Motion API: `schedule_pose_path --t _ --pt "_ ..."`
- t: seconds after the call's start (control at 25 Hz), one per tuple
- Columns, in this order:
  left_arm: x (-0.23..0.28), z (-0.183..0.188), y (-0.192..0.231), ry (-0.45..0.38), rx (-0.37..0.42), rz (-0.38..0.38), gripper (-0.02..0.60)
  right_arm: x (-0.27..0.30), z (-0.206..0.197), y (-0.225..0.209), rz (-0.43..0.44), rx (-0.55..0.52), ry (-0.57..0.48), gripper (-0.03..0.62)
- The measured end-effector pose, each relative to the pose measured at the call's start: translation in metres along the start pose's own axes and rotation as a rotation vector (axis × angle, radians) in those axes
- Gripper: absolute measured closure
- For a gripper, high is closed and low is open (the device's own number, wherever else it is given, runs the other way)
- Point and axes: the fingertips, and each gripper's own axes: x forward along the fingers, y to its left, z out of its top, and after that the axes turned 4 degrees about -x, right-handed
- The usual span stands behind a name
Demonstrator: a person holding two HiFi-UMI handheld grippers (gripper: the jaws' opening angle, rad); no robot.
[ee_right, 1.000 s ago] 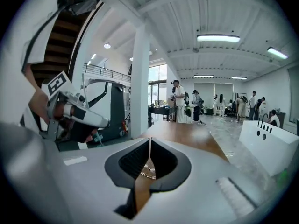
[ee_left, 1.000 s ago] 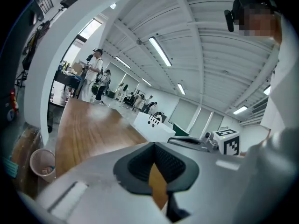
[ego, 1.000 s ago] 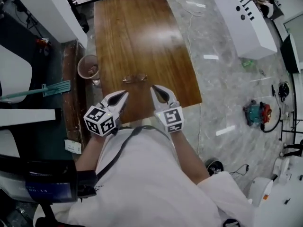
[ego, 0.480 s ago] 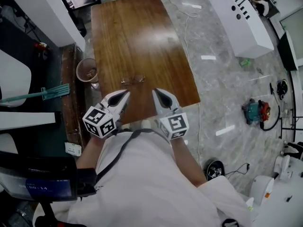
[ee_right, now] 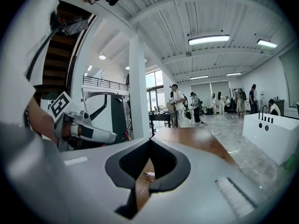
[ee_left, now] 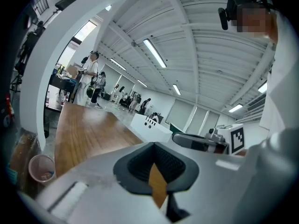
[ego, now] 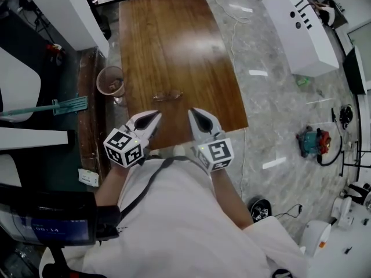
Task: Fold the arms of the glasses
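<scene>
In front of you is a long brown wooden table (ego: 174, 45) on a grey marble floor (ego: 272, 109). Just beside its left edge stands a round bucket (ego: 106, 76), and further left lies a green broom (ego: 69, 105). To your right, on the floor, you see a big white box (ego: 298, 28) and a red and green machine (ego: 316, 139). Far beyond the table, several people (ee_right: 179, 105) stand.
</scene>
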Motion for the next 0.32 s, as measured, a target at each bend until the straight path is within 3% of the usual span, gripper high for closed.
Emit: schedule_pose_path --t 0.32 --pt "0.0011 -0.0119 0.0006 0.072 0.036 -0.029 0.578 0.0079 0.0008 0.0117 0.038 -0.021 -0.005 0.586"
